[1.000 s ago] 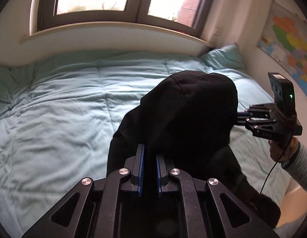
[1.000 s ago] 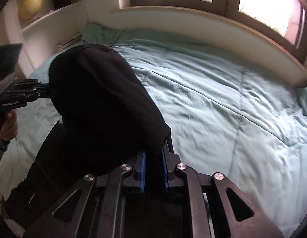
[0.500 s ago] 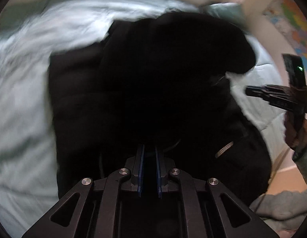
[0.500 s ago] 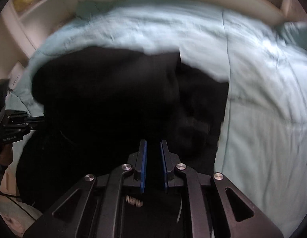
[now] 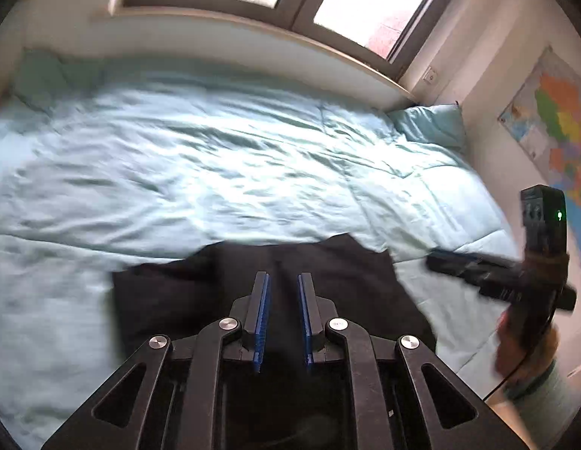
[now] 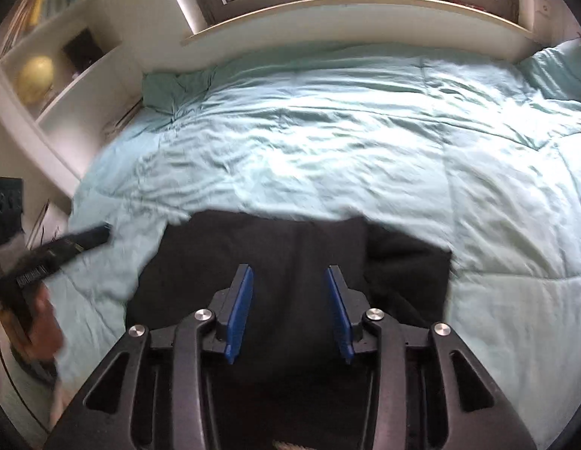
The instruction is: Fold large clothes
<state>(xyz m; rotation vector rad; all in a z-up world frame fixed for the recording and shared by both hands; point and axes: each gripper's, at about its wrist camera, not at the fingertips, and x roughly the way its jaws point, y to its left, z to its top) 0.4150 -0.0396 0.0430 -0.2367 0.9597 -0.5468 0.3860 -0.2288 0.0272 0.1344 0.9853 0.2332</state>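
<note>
A black garment [image 5: 200, 292] lies folded flat on the near part of the light blue bed, also seen in the right wrist view [image 6: 275, 247]. My left gripper [image 5: 283, 281] hovers just above it, jaws slightly apart and empty. My right gripper [image 6: 288, 273] is wide open and empty above the same garment. The right gripper also shows at the right of the left wrist view [image 5: 437, 255], and the left gripper shows blurred at the left of the right wrist view [image 6: 99, 234].
The light blue duvet [image 5: 215, 172] covers the bed up to the windowsill [image 6: 365, 3]. A pillow [image 5: 429, 123] lies at the far right corner. White shelves [image 6: 61, 86] stand left of the bed; a map [image 5: 553, 123] hangs on the right wall.
Both grippers held the garment up a second ago, swung it down onto the bed, then let go and opened. The garment now lies flat and both grippers have pulled back.
</note>
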